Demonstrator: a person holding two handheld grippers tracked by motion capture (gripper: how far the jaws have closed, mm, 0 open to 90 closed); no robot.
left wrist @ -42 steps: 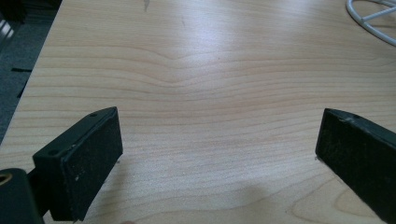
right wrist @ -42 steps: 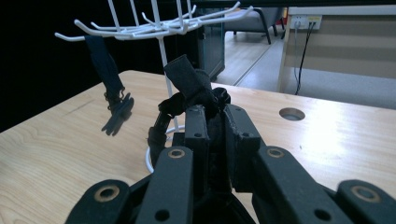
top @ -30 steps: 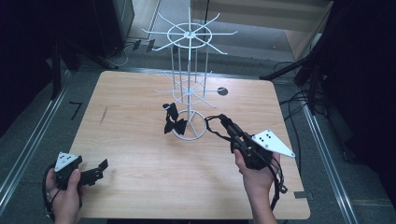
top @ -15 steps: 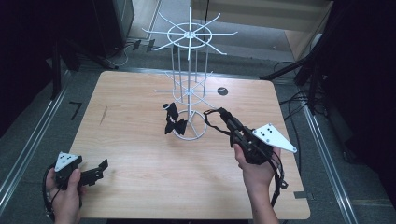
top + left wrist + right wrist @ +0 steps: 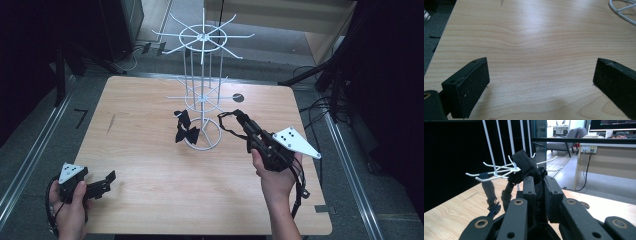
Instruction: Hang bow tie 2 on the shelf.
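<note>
A white wire hook rack [image 5: 202,95] stands mid-table on a ring base. A black bow tie [image 5: 184,129] hangs from a lower hook on its left side. My right gripper [image 5: 243,120] is just right of the rack's base, shut on a second black bow tie whose strap [image 5: 225,122] loops toward the rack. In the right gripper view the jaws [image 5: 538,182] pinch that black fabric [image 5: 525,165] close to the lower hooks [image 5: 499,171], with the hung tie [image 5: 489,192] beyond. My left gripper [image 5: 107,179] rests open at the table's near left corner, with nothing between its fingers [image 5: 469,85].
A wooden table [image 5: 150,165] carries the rack; a small dark round mark [image 5: 238,98] lies behind it on the right. The rack's base ring [image 5: 622,11] shows far off in the left gripper view. Metal rails and cables run along both sides of the table.
My right gripper has lifted and edged slightly away from me beside the rack, still holding the black tie. The left gripper has stayed put.
</note>
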